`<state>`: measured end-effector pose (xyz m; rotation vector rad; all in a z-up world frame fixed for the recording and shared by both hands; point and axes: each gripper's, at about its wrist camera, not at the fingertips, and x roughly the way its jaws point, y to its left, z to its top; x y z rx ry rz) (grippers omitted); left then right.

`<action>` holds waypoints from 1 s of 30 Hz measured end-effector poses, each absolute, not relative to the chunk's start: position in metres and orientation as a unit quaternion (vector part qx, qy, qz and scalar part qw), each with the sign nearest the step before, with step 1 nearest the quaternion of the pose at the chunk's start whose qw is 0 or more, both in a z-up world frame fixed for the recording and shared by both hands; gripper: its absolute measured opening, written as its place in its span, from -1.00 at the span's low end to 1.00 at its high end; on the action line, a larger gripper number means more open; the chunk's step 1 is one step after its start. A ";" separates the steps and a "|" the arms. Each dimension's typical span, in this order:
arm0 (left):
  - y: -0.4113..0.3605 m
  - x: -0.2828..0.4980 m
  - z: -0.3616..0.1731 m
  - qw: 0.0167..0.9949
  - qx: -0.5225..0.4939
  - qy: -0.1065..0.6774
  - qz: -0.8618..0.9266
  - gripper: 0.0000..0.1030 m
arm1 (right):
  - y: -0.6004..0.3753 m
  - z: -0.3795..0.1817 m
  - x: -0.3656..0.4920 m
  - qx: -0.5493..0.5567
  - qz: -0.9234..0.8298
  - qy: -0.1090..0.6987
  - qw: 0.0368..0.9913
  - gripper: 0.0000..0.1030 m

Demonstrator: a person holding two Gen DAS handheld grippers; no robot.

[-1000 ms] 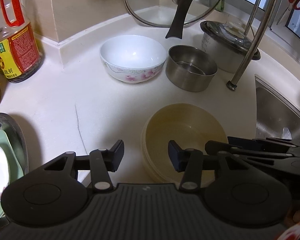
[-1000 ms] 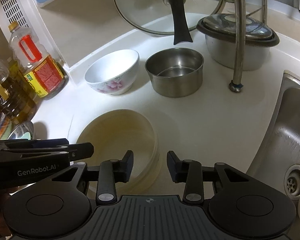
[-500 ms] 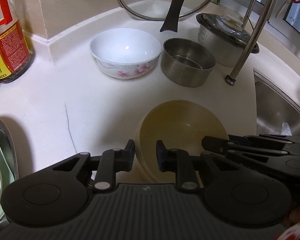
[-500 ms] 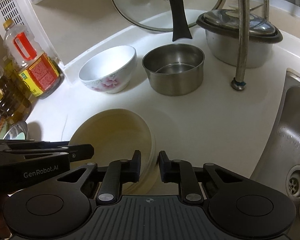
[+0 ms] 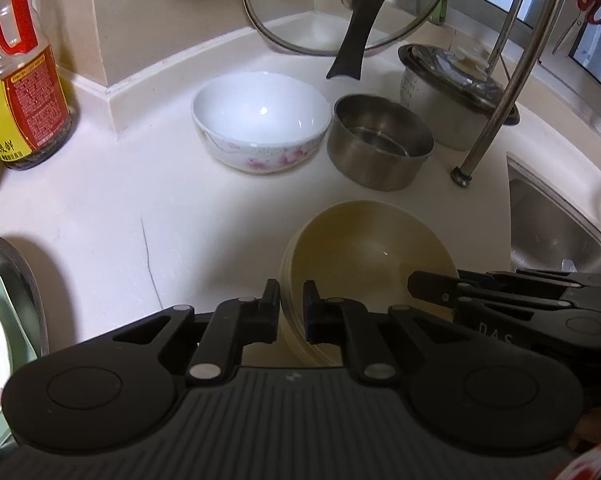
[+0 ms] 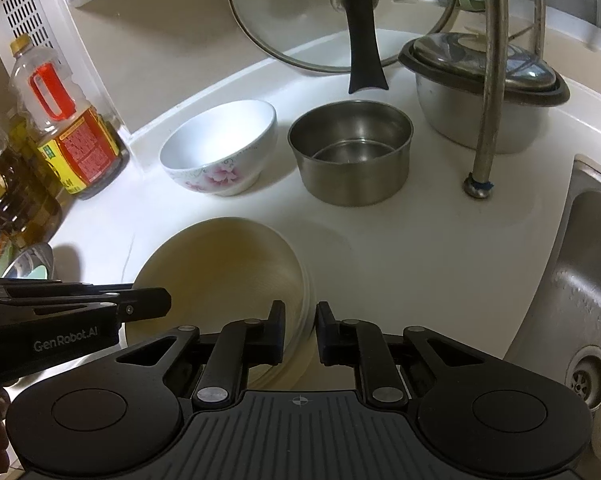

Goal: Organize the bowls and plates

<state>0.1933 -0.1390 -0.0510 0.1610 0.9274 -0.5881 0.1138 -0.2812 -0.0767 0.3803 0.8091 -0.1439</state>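
left claw (image 5: pixel 291 307): angled down, gripping beige bowl (image 5: pixel 370 252) rim | right claw (image 6: pixel 300 326): same, opposite rim

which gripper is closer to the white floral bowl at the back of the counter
Left, though narrowly. The left gripper clamps the tan bowl stack's rim on the side toward the white floral bowl; the right gripper clamps its far rim.

Tabletop (image 5: pixel 100 208): smooth off-white, semi-gloss, one hairline crack. Near stack of bowls (image 5: pixel 364 252): beige, matt, looks plastic. Far flowered bowl (image 5: pixel 260 120): glazed ceramic, glossy. Small pot (image 6: pixel 350 148): brushed steel. Lid (image 6: pixel 300 12): clear glass, metal rim. Sink (image 6: pixel 580 264) right: dull stainless. Oil bottle (image 5: pixel 16 80) left: clear plastic, paper label.
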 end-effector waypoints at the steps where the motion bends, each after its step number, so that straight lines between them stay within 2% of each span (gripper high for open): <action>1: -0.139 0.193 -0.048 0.852 0.076 0.436 -0.279 -0.80 | -0.281 -0.075 0.114 0.183 -0.069 0.390 0.900 -0.70; 30: -0.150 0.255 0.012 0.900 0.051 0.354 -0.250 -0.80 | -0.300 -0.001 0.198 0.153 -0.048 0.307 0.938 -0.73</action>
